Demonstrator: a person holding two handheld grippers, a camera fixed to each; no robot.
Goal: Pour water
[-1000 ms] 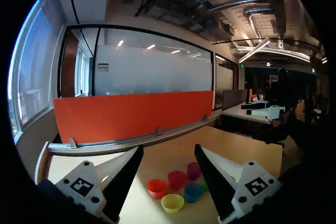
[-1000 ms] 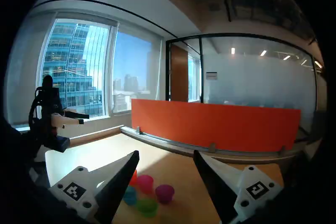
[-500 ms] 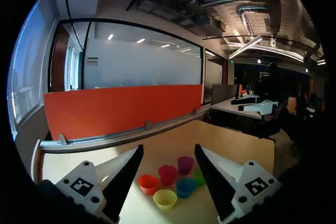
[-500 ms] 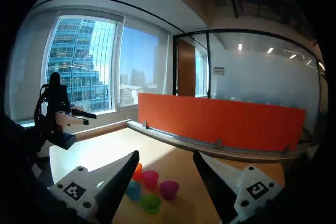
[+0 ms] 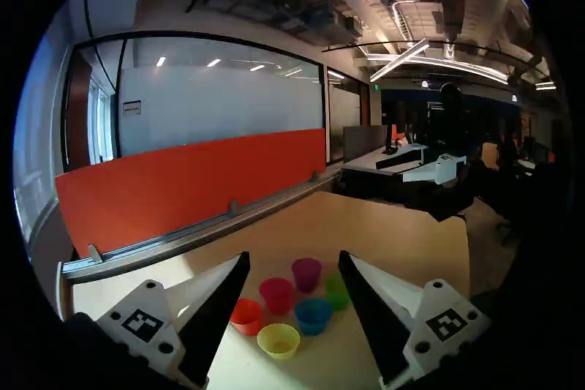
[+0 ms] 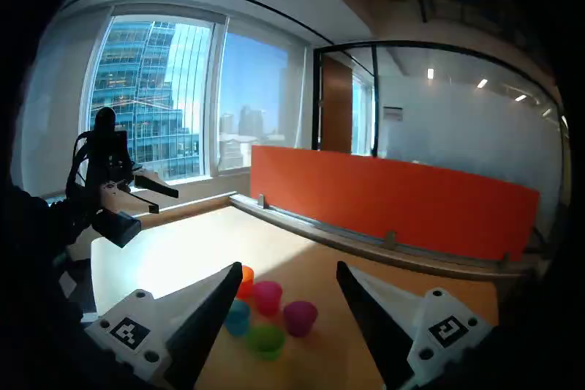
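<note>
Room, left gripper view: office with an orange partition (image 5: 190, 178) along the far edge of a pale wooden worktop (image 5: 380, 236), a frosted glass wall (image 5: 219, 105) behind it and pipes (image 5: 395, 2) on the ceiling.
Left tool (image 5: 293, 254): fingers spread wide apart, nothing between them, raised above the worktop.
Cups: six small ones stand close together on the worktop, ahead of and below the tips, in the gap between the fingers.
Cup order: orange cup (image 5: 246, 315) by the left finger, pink cup (image 5: 277, 293) beside it, purple cup (image 5: 306, 273) farthest out, green cup (image 5: 336, 290) by the right finger, blue cup (image 5: 314, 315) in the middle, yellow cup (image 5: 278, 339) nearest the camera.
Water: whether any cup holds some cannot be told.
Right tool (image 5: 431, 167): far ahead and to the right, beyond the worktop's far corner.

Room, right gripper view: tall windows (image 6: 153, 97) with towers outside, the orange partition to the right.
Right tool: fingers wide apart, empty, above the worktop.
Cups: low ahead between the fingers, nearer the left one; the orange cup sits just at that finger's tip.
Left tool: far to the left, above the worktop's edge, its fingers apart.
</note>
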